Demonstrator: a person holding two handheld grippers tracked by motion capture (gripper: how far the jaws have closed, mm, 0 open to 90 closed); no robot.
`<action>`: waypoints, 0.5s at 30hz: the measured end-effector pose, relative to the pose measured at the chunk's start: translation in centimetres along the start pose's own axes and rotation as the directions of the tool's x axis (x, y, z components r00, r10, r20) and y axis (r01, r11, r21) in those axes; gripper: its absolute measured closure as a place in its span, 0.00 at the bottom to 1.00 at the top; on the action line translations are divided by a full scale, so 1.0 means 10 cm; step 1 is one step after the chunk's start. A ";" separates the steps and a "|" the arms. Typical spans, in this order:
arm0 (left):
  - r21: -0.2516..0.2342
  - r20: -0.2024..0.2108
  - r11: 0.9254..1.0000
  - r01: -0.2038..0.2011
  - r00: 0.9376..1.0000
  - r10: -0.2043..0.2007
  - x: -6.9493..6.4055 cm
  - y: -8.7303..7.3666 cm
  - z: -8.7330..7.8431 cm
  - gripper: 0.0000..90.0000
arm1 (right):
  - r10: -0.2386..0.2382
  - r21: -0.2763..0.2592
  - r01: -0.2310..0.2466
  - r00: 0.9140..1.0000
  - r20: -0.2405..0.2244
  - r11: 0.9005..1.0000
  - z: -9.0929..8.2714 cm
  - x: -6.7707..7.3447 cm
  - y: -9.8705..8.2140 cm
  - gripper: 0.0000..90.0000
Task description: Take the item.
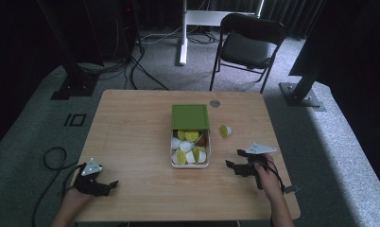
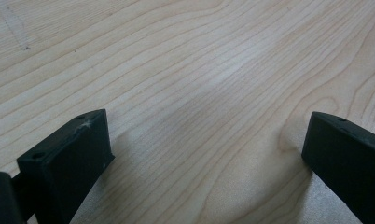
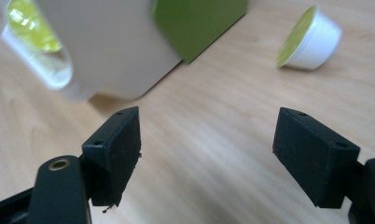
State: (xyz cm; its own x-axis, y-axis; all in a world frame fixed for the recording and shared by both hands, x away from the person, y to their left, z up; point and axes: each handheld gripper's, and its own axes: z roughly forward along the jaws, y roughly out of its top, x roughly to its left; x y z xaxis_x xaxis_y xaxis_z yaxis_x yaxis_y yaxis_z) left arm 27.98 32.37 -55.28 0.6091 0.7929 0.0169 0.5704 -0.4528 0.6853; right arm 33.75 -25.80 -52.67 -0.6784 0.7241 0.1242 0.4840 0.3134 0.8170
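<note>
A white box with a green sliding lid pushed halfway back lies at the table's middle; inside are several white cups with yellow-green tops. One such cup lies on its side just right of the box, also far right in the right gripper view. My right gripper stands open near the box's right side, the box wall close ahead of its jaws. My left gripper rests open at the table's front left corner, with bare wood between its jaws.
The wooden table has a small round metal grommet near its far edge. A black folding chair stands beyond the table, with black stand bases and cables on the grey carpet.
</note>
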 end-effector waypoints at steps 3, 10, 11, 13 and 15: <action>0.000 0.000 1.000 0.000 1.000 0.000 0.00 0.00 0.00 0.02 | -0.013 0.008 0.013 1.000 -0.009 1.000 -0.02 0.00 -0.05 0.29; 0.000 0.000 1.000 0.000 1.000 0.000 0.00 0.00 0.00 0.02 | -0.101 0.016 0.102 0.993 -0.062 0.995 -0.02 0.04 -0.23 0.29; 0.000 0.000 1.000 0.000 1.000 0.000 0.00 0.00 0.00 0.02 | -0.114 0.019 0.115 0.991 -0.069 0.993 -0.02 0.04 -0.25 0.29; 0.000 0.000 1.000 0.000 1.000 0.000 0.00 0.00 0.00 0.02 | -0.154 0.031 0.158 0.984 -0.088 0.987 -0.03 0.06 -0.29 0.29; 0.000 0.000 1.000 0.000 1.000 0.000 0.00 0.00 0.00 0.02 | -0.175 0.049 0.181 0.978 -0.114 0.982 -0.03 0.07 -0.33 0.29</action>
State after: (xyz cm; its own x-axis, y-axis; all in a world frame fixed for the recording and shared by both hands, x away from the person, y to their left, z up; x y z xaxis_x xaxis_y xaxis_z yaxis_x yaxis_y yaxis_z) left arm 27.98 32.37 -55.28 0.6089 0.7930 0.0169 0.5704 -0.4526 0.6854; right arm 31.50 -26.47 -55.07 -0.8111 0.5833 0.0428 0.3795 0.4692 0.7974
